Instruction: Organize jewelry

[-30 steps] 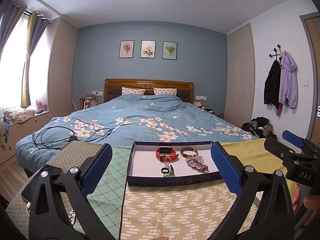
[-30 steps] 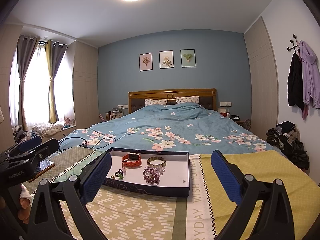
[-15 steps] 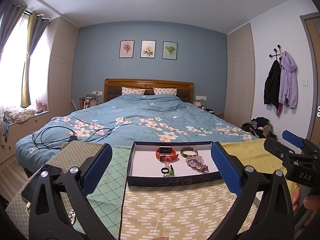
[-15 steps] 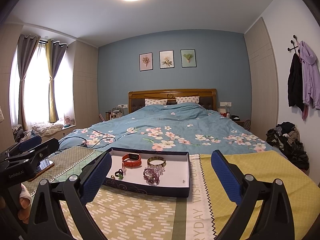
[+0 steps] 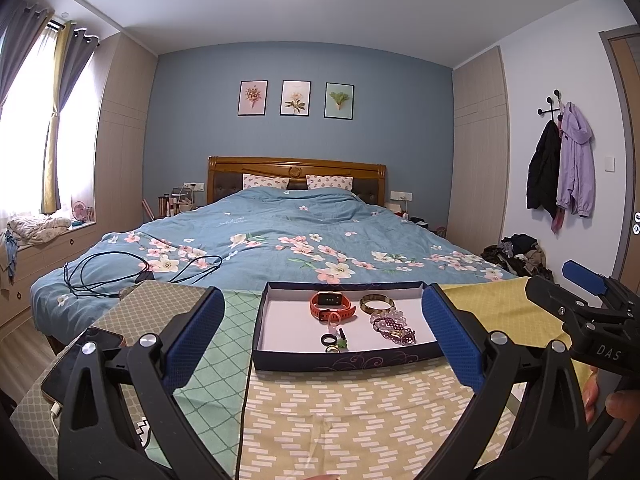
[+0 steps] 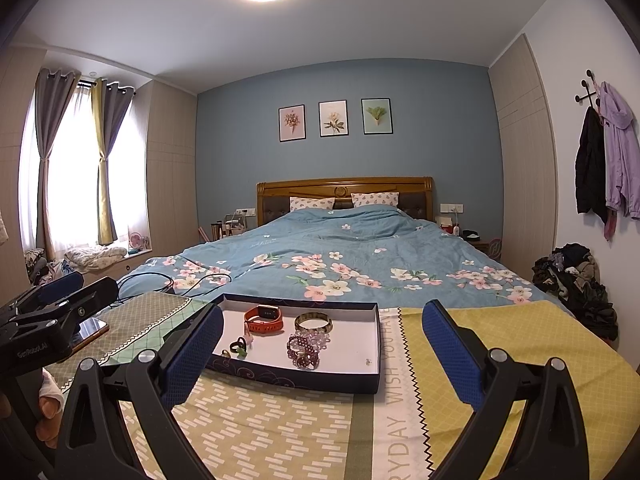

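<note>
right claw (image 5: 600, 350): "DAS" | left claw (image 6: 36, 348): "GenRobot.AI" | cloth (image 6: 394, 380): "WISH YOU HAVE"

At lower centre of the left wrist view, a dark navy tray (image 5: 344, 360) with pale swirls on its wall and a white floor holds an orange-red watch (image 5: 332, 305), a mottled olive-gold bangle (image 5: 377, 303) and purple beaded bracelets (image 5: 392, 326). The cloth (image 5: 352, 412) beneath is mustard with white dashes, beside mint diamond lattice at lower left. Behind, the duvet (image 5: 280, 236) is blue with pink-and-white blossoms. Each gripper (image 6: 322, 354) has blue textured pads on black arms.
</note>
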The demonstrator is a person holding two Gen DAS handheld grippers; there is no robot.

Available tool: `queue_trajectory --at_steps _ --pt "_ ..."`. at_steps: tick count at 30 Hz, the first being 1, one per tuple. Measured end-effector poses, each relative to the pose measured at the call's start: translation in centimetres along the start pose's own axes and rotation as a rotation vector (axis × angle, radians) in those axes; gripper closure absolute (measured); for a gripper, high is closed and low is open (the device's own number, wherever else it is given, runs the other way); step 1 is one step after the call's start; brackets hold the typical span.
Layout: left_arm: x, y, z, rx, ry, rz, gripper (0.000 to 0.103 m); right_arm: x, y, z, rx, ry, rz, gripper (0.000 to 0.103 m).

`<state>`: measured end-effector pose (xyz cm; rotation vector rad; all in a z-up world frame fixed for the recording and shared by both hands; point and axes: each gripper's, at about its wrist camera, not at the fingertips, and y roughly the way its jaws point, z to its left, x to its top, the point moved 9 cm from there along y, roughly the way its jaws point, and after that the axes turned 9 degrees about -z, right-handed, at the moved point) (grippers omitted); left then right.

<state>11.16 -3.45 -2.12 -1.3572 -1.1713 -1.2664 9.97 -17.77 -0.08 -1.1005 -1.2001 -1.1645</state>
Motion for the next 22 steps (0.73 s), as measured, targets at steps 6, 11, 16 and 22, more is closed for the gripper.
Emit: queue_trajectory --at_steps 6,11,16,22 --pt "-0.1 0.0 0.0 0.004 -0.004 -0.001 0.006 0.0 0.0 0.0 0.002 -0.001 0.004 0.007" --pt "-0.3 0.0 0.1 0.010 0.003 0.004 0.006 0.0 0.0 0.0 0.002 0.002 0.005 0.007" --pt "-0.9 0.4 0.0 0.003 -0.008 0.036 0.006 -0.6 0.3 0.2 0.016 -0.001 0.032 0.007" --pt "-2.8 2.2 1.3 0.020 0.008 0.143 0.006 -3.5 2.2 -3.6 -0.041 -0.043 0.211 0.007"
